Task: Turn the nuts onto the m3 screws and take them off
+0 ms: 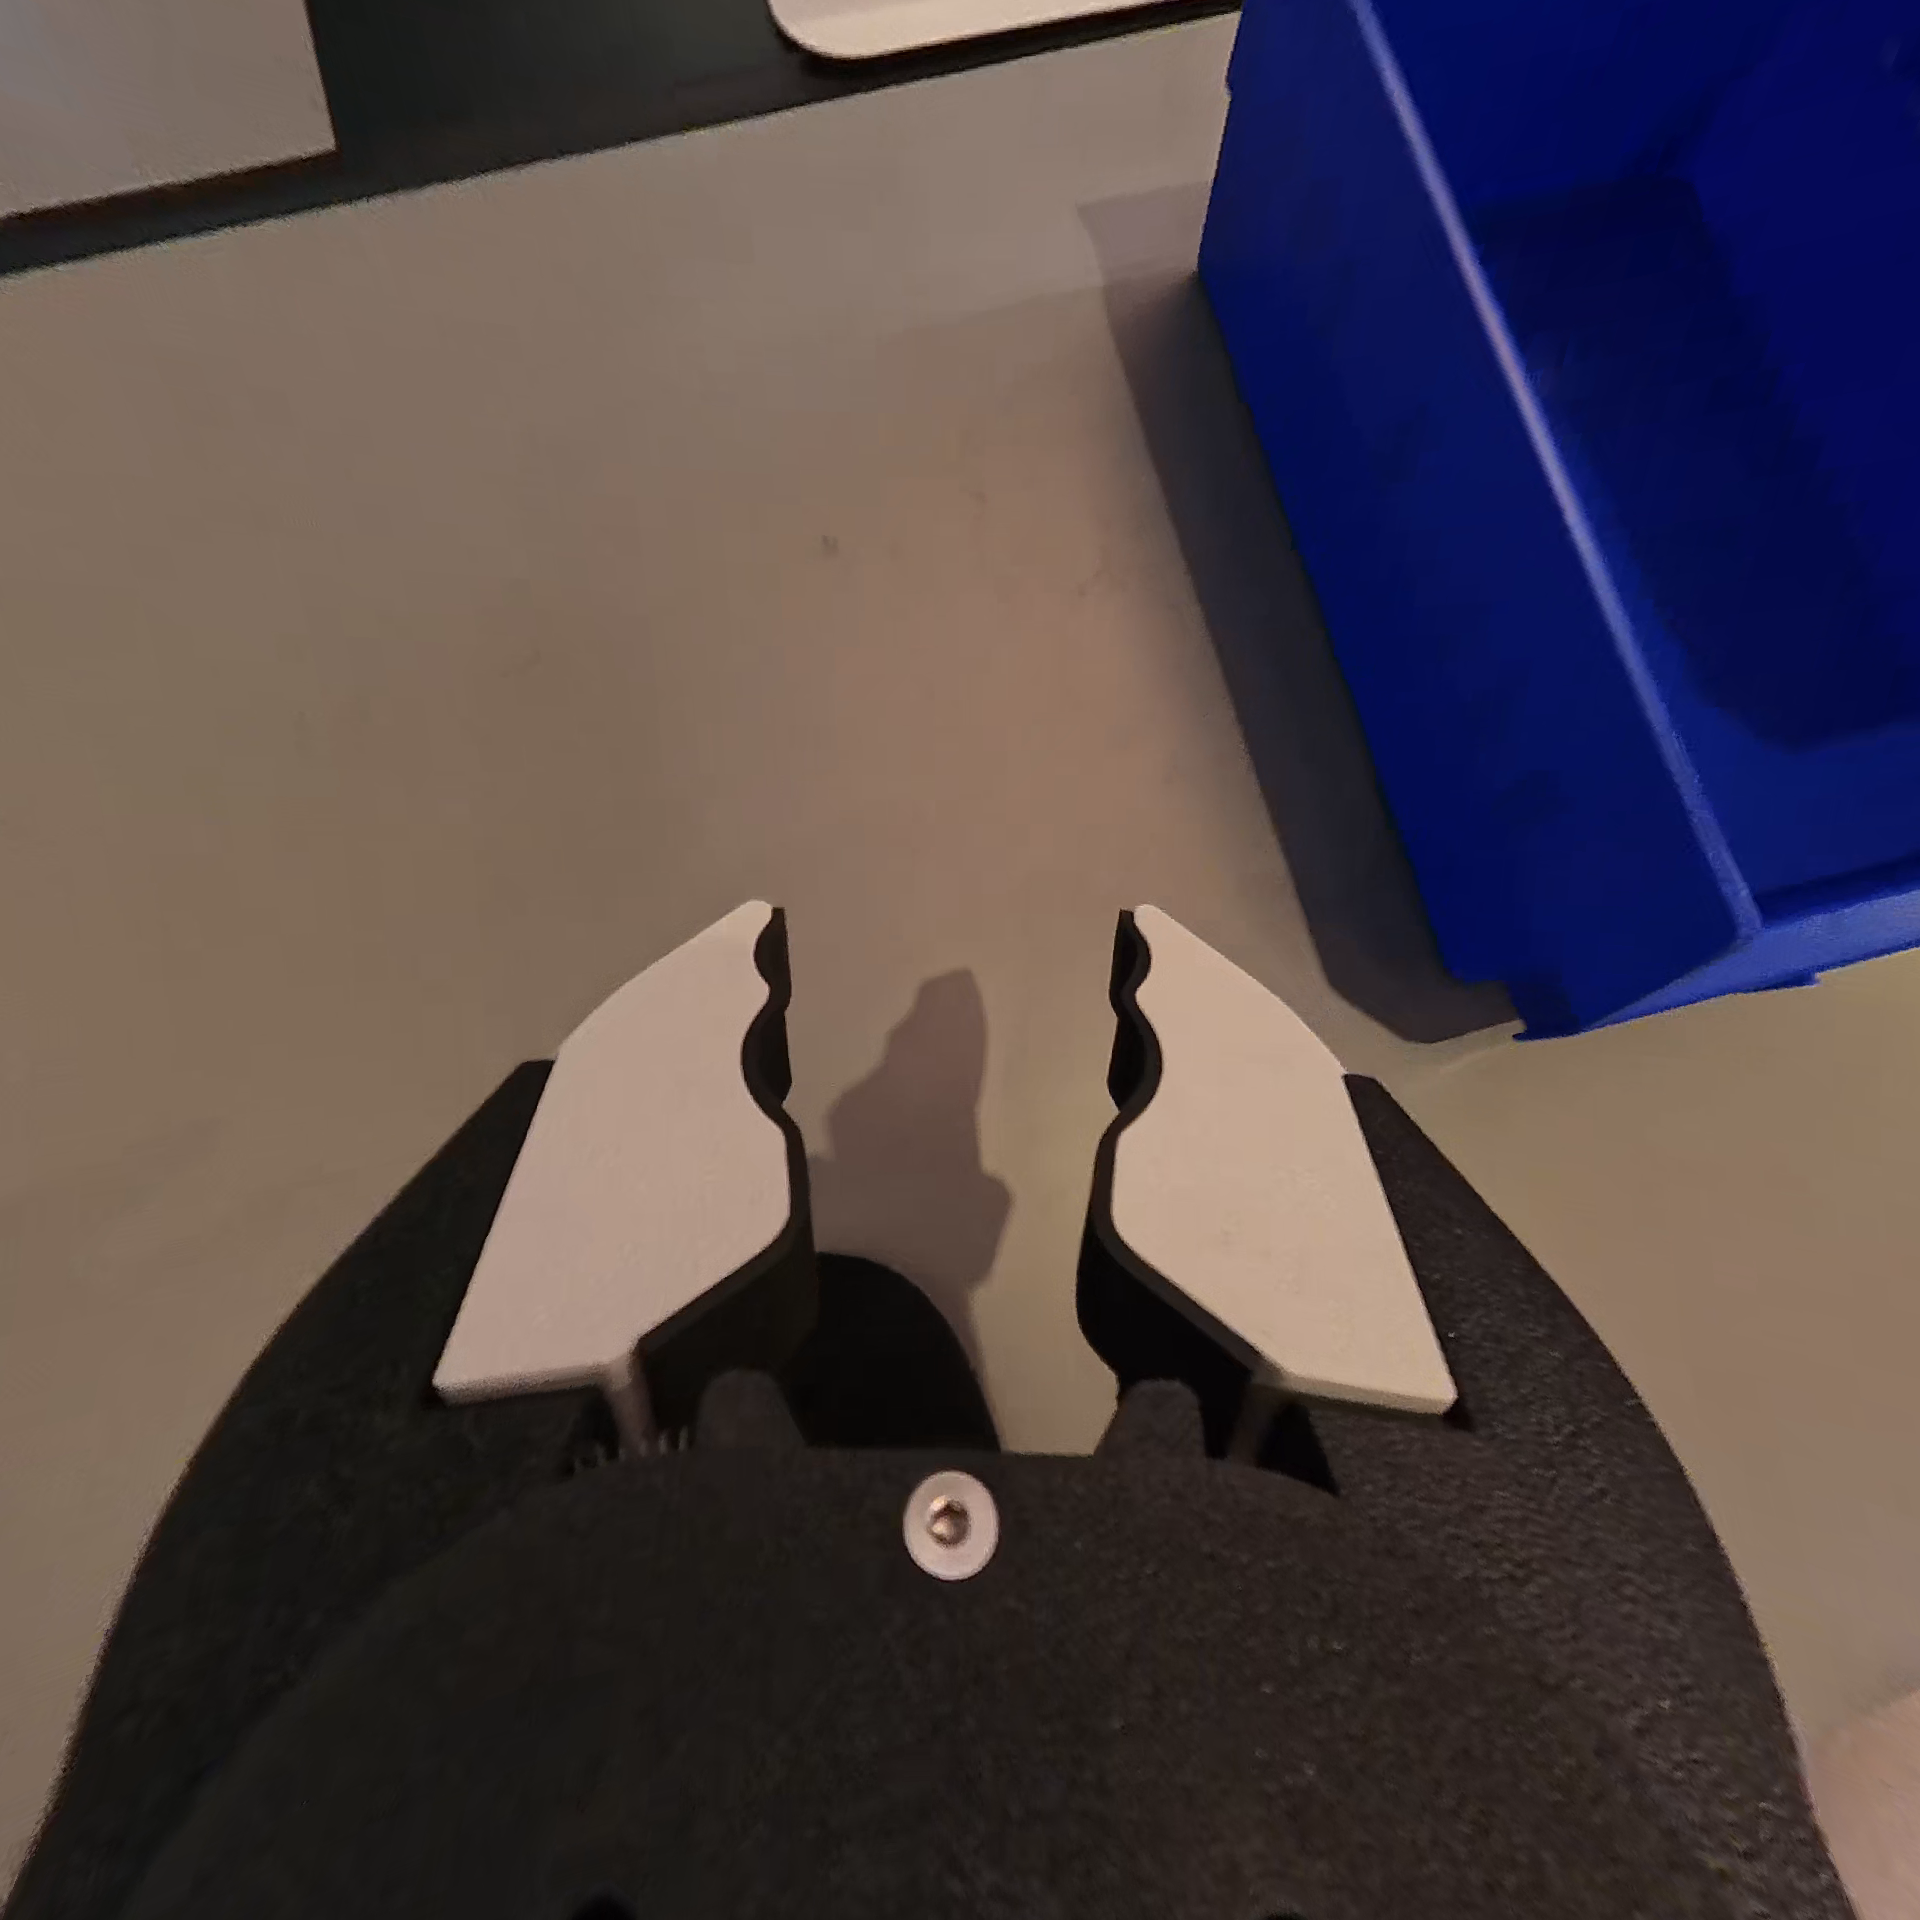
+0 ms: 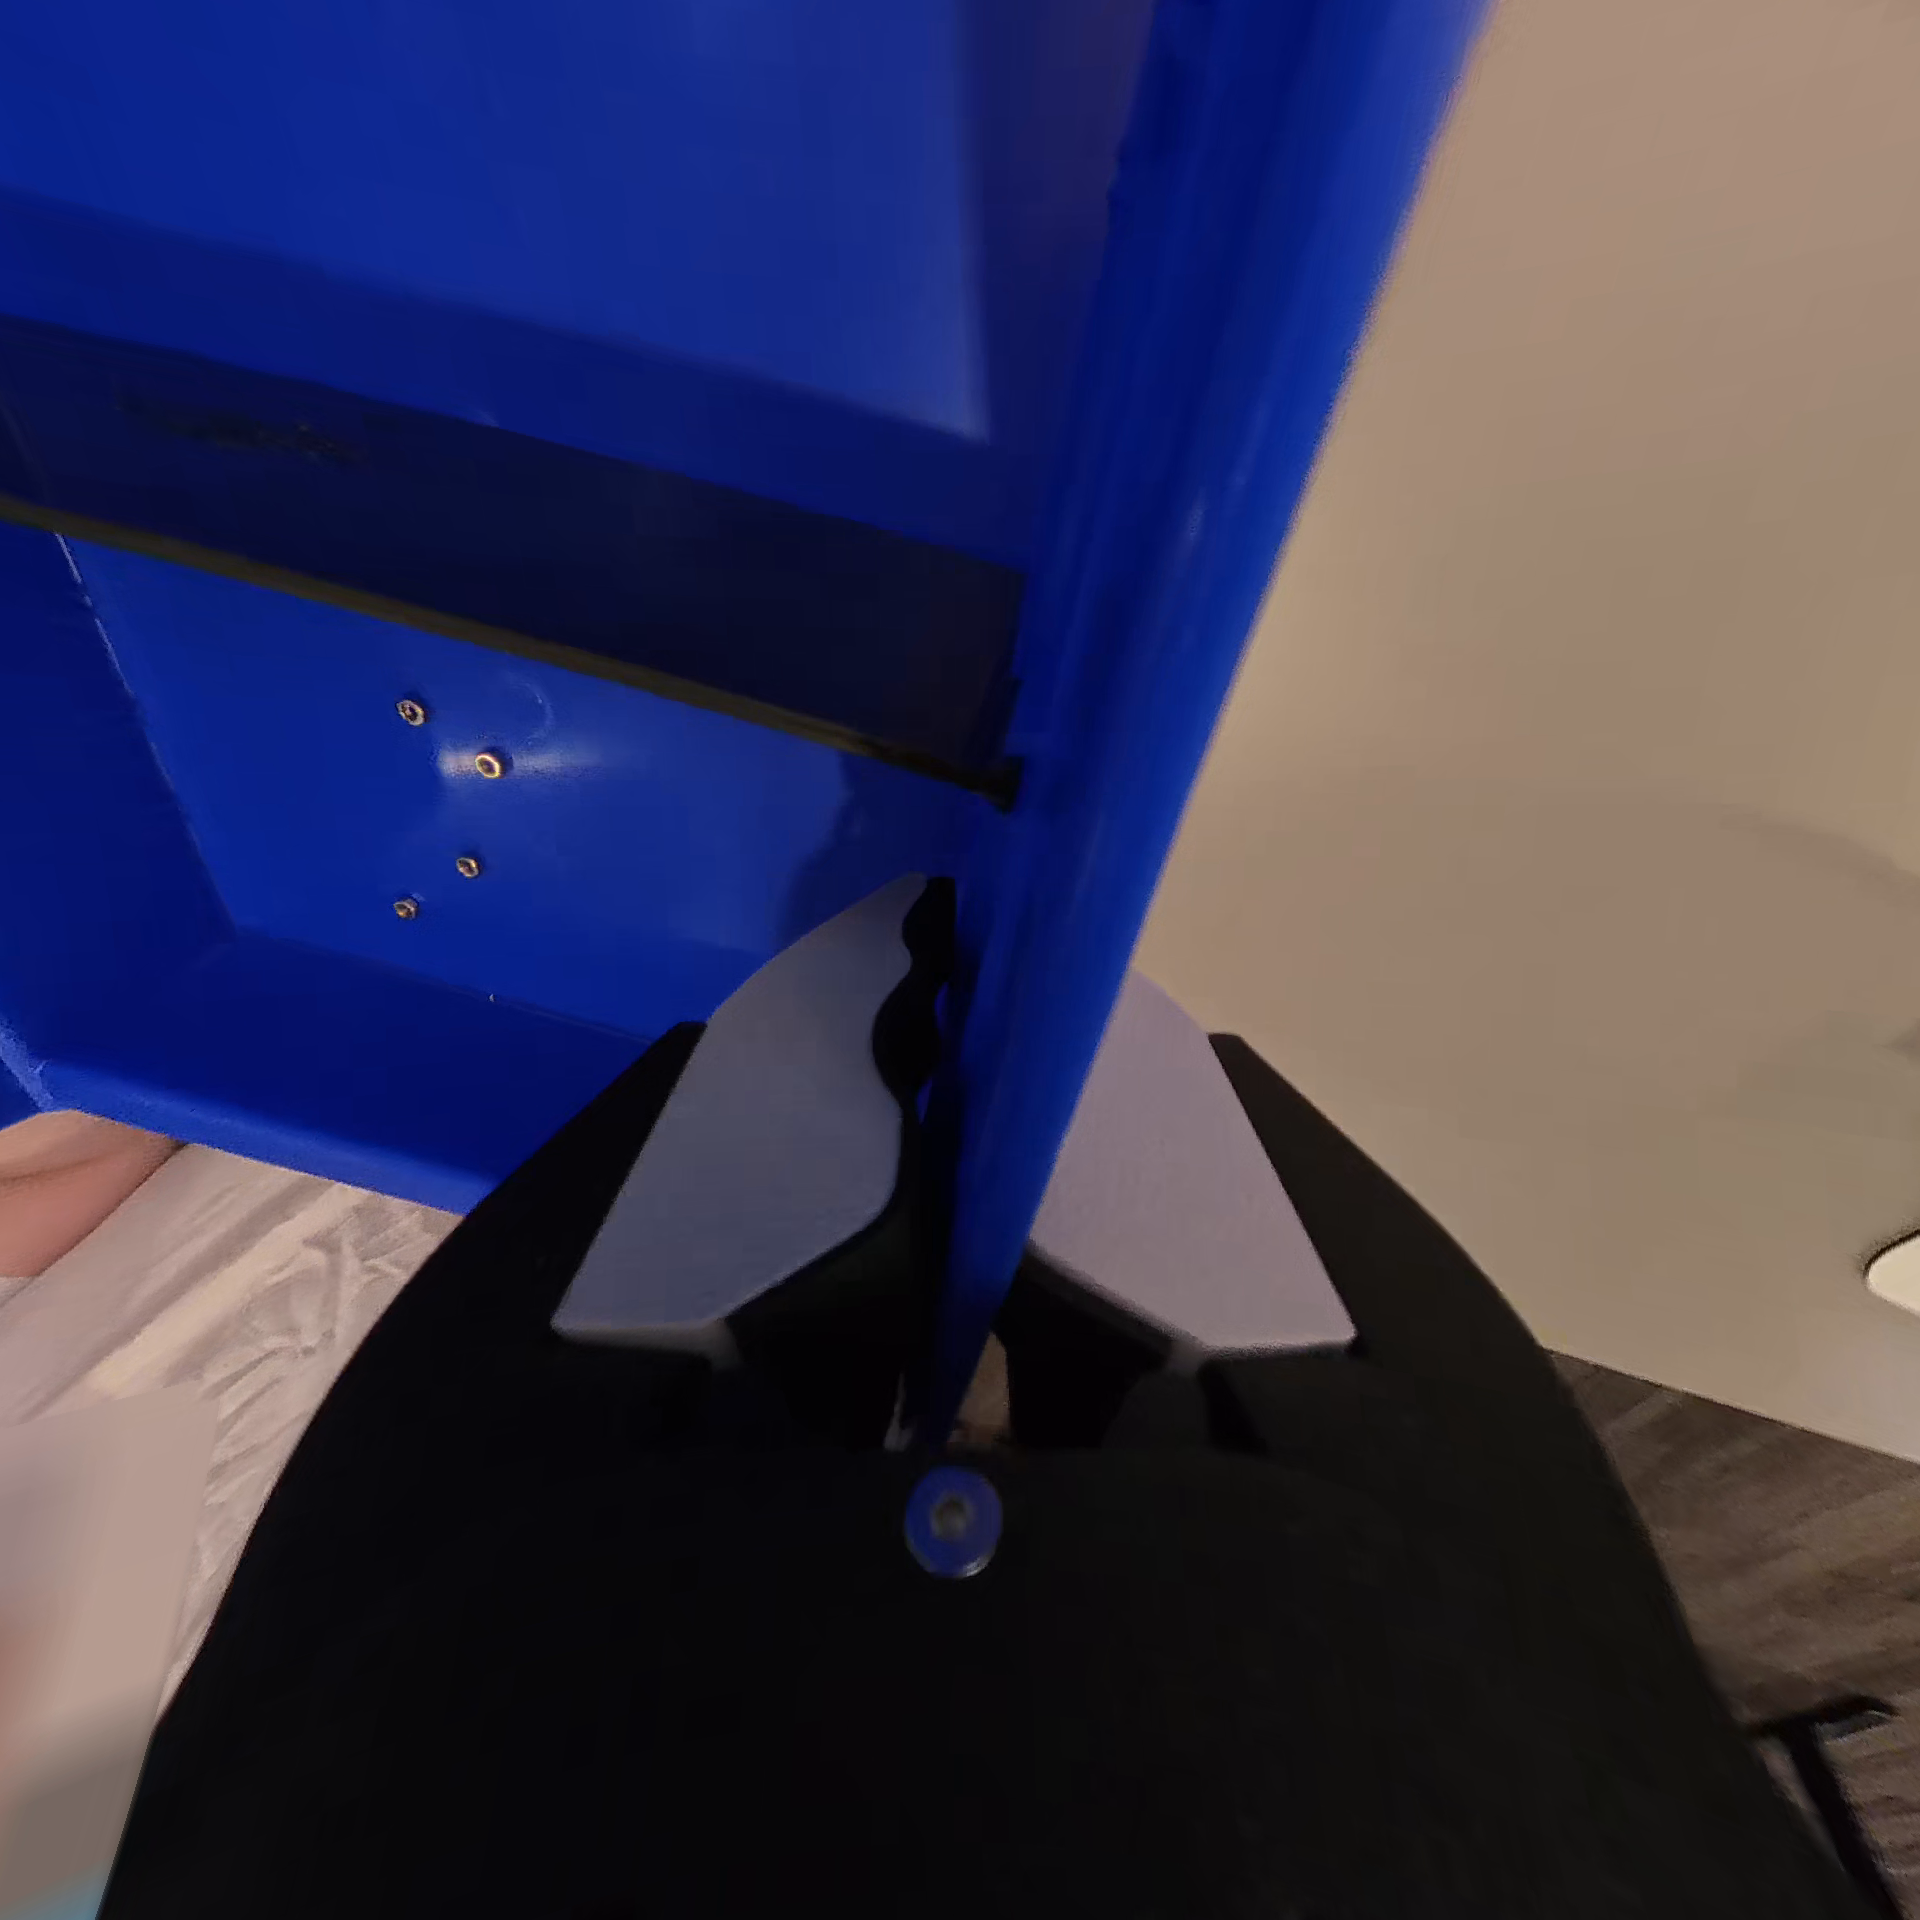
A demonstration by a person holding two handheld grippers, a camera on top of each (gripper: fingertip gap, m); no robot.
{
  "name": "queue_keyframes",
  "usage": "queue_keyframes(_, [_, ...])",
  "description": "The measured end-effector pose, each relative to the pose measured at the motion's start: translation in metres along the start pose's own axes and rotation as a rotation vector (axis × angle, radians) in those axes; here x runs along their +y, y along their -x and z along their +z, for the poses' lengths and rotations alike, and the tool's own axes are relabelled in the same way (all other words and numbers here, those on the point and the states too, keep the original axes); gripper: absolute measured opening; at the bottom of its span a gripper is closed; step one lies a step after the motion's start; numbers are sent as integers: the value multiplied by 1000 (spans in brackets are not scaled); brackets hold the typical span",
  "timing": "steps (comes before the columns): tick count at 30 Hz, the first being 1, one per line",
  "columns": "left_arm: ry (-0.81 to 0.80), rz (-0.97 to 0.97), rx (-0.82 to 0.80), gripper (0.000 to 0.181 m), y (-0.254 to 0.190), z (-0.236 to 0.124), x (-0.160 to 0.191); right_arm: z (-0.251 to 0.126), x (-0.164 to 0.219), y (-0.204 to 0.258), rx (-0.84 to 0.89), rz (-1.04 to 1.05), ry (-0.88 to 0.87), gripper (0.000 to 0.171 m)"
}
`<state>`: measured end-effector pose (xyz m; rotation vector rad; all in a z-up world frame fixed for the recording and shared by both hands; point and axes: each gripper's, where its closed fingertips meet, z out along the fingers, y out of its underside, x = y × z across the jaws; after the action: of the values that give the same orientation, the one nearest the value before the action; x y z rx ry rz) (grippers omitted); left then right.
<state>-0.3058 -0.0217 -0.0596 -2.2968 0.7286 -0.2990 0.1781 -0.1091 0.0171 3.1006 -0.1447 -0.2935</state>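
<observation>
A blue plastic bin (image 2: 623,260) fills the right wrist view. Several small metal nuts (image 2: 488,766) lie loose on its floor, in the near compartment. My right gripper (image 2: 1023,935) is shut on the bin's right side wall, with one finger (image 2: 790,1101) inside and the other outside. In the left wrist view the same bin (image 1: 1558,520) stands at the right on the beige table (image 1: 520,623). My left gripper (image 1: 948,920) is open and empty, low over the bare table to the left of the bin. No screws show.
A dark divider (image 2: 520,551) crosses the bin behind the nuts. A black strip (image 1: 582,114) with pale flat sheets (image 1: 156,94) lies at the table's far edge. White crumpled material (image 2: 260,1278) shows below the bin, and dark floor (image 2: 1745,1507) at the lower right. Across from one pair of fingers to the other is roughly 50 centimetres.
</observation>
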Motion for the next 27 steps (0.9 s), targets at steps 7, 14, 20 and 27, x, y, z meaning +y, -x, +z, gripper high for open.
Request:
queue_keyframes(7, [3,-64,-58,59,34,-21,23,27,-60,124,-32,-255,64,4])
queue_keyframes(14, [-12,-172,-147,58,89,-57,51,70,-106,260,-76,-488,125,4])
queue_keyframes(20, [-28,-254,-254,58,135,-93,77,105,-133,359,-83,-627,144,4])
queue_keyframes(27, [-20,-305,-329,58,162,-116,100,155,-154,431,-100,-646,140,4])
